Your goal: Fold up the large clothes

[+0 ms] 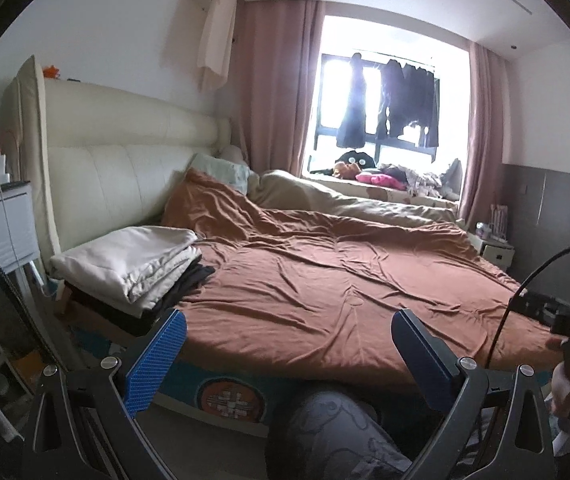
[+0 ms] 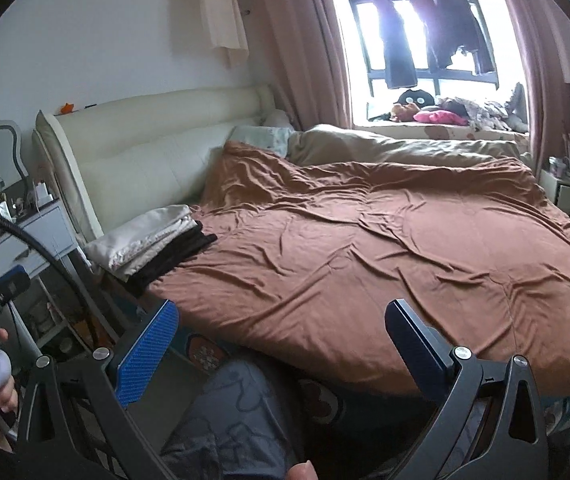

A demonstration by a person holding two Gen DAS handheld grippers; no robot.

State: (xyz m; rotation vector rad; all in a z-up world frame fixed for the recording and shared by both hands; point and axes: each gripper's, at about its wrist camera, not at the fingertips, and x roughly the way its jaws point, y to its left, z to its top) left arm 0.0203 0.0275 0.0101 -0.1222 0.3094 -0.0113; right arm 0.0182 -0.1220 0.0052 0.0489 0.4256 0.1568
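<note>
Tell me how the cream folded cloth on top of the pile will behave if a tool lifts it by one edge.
The cream folded cloth would probably go floppy: its layers look soft and creased. The folds would likely fall open. It may drag the dark clothes beneath.

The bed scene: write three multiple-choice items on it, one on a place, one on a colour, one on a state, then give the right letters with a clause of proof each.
1. Where does the folded pile lie?
A. on the window sill
B. on the bed's corner by the headboard
C. on the floor

2. What colour is the big cover spread over the bed?
A. rust brown
B. white
C. green

3. How do the left tongs and right tongs stand?
A. both shut on cloth
B. one shut, one open
C. both open and holding nothing

Answers: 1 B, the pile sits at the mattress corner below the cream headboard. 2 A, the cover is rust brown in both views. 3 C, each pair's blue pads stand wide apart with nothing between them.
</note>
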